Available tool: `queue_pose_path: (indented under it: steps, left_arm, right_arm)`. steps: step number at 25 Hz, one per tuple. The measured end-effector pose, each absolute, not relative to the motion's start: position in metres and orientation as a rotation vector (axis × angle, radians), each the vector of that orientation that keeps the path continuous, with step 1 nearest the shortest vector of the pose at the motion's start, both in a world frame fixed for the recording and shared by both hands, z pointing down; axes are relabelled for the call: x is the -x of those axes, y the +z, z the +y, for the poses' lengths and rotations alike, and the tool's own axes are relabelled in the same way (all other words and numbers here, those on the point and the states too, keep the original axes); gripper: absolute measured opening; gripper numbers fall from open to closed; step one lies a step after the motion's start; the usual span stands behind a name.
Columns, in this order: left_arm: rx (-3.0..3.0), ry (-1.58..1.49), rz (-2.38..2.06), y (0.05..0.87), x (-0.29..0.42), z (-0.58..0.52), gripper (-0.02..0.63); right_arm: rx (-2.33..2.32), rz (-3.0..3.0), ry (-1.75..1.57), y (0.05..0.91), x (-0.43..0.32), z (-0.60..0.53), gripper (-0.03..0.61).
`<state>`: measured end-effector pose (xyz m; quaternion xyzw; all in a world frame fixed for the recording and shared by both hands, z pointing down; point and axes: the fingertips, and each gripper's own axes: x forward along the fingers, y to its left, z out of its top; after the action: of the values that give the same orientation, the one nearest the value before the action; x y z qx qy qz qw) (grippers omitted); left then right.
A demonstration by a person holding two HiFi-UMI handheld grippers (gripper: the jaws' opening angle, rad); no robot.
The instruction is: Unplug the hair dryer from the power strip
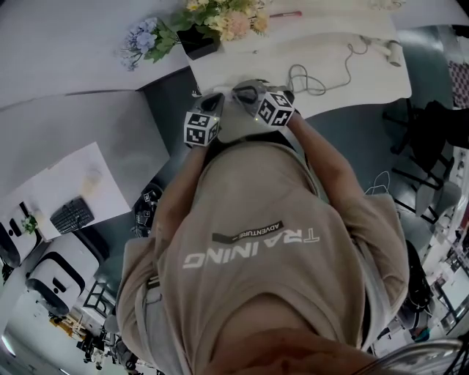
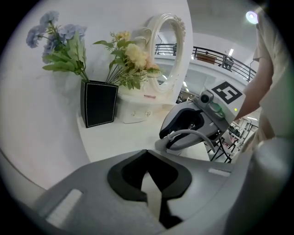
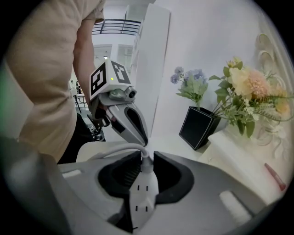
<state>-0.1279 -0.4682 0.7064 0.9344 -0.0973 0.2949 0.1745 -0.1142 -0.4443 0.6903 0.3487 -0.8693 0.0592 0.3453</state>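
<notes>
Both grippers are held close to the person's chest, just off the near edge of the white table. My right gripper is shut on a white power strip, whose white cord loops off to the left. My left gripper has its jaws close together, with only a thin pale slit between the pads. The white hair dryer lies at the table's far right. Its cable coils on the tabletop, apart from both grippers. In the head view the left gripper and right gripper sit side by side.
A black vase of flowers stands at the table's back left, beside a white oval mirror and a pink pen. A dark chair is at the right. A keyboard lies on a desk at the left.
</notes>
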Motion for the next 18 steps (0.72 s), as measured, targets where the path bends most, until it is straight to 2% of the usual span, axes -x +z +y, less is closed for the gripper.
queue_pose_path:
  steps: [7, 18]
  left_arm:
    - [-2.671, 0.86, -0.229, 0.707, 0.131, -0.466, 0.006]
    - [-2.67, 0.812, -0.212, 0.698, 0.133, -0.471, 0.006]
  right_arm:
    - [-1.028, -2.293, 0.35, 0.683, 0.108, -0.45, 0.074]
    - [-1.087, -2.335, 0.316, 0.647, 0.103, -0.445, 0.074]
